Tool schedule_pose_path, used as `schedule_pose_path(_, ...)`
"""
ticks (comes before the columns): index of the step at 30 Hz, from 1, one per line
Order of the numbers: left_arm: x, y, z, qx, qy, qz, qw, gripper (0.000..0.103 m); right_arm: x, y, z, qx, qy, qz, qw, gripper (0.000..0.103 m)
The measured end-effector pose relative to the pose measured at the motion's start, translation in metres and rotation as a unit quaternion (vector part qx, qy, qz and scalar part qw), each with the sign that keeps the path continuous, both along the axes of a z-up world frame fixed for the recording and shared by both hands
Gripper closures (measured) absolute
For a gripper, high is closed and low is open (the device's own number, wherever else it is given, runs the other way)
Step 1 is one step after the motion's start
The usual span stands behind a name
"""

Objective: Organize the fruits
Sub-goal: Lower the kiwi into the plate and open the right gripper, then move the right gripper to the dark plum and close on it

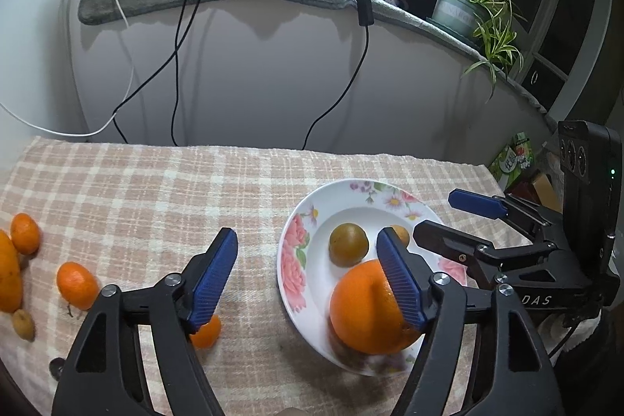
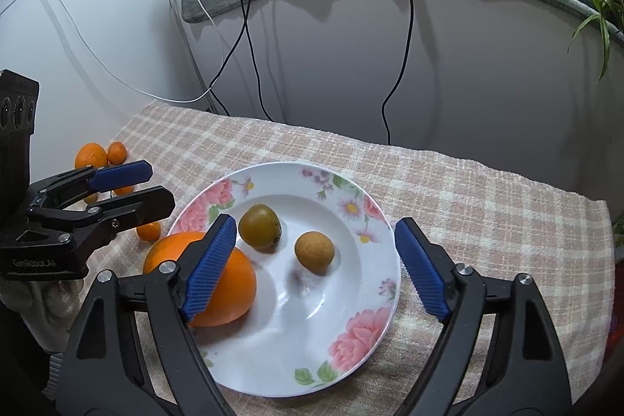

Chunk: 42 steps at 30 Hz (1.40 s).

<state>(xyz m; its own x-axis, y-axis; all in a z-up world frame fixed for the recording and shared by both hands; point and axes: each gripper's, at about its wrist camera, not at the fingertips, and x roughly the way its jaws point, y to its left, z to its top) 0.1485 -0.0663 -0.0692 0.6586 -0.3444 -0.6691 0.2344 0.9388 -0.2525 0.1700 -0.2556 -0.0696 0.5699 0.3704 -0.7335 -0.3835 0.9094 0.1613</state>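
Our left gripper (image 1: pixel 308 279) stands with its jaws apart and nothing clamped; its right finger crosses in front of the big orange (image 1: pixel 366 310), which sits at the near rim of the flowered plate (image 1: pixel 292 260). Our right gripper (image 2: pixel 316 268) is likewise spread wide and empty, its fingers straddling the near part of the plate. On the plate with the big orange lie a greenish-brown fruit (image 2: pixel 260 227) and a smaller tan fruit (image 2: pixel 314 251), both well clear of the pads. Off to the left on the checked cloth (image 1: pixel 156 190) wait several small oranges (image 1: pixel 77 285) and one small brown fruit (image 1: pixel 23 324), not yet gathered. We judge the small oranges light, soft-skinned and apt to roll, so we would take each across its middle with a gentle squeeze; the big orange is heavier and firmer and needs the jaws wide. The plate looks like glazed china, hard and breakable, so fruit should be set down, not dropped. Both grippers slant down toward the table, side by side.
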Motion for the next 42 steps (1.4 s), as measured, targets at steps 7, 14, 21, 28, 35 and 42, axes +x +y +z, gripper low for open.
schedule_pose_path(7,-0.007,0.002,0.005,0.002,-0.006,0.006,1.0,0.026,-0.005,0.003,0.005,0.0,-0.003,0.002,1.0,0.017)
schedule_pose_path(14,-0.022,0.007,0.016,0.005,-0.023,0.011,0.9997,0.026,-0.015,0.007,0.016,0.002,-0.012,0.004,1.0,0.017)
schedule_pose_path(21,-0.038,0.013,0.027,0.007,-0.04,0.018,0.999,0.026,-0.029,0.019,0.029,-0.001,-0.025,0.017,1.0,0.017)
schedule_pose_path(28,-0.057,0.025,0.035,0.007,-0.054,0.03,0.9981,0.026,-0.043,0.033,0.039,0.005,-0.031,0.029,0.999,0.016)
schedule_pose_path(35,-0.076,0.052,0.037,0.015,-0.06,0.057,0.9964,0.026,-0.056,0.054,0.047,0.014,-0.039,0.054,0.998,0.016)
schedule_pose_path(42,-0.093,0.094,0.036,0.018,-0.06,0.102,0.9927,0.026,-0.064,0.081,0.048,0.024,-0.039,0.087,0.995,0.016)
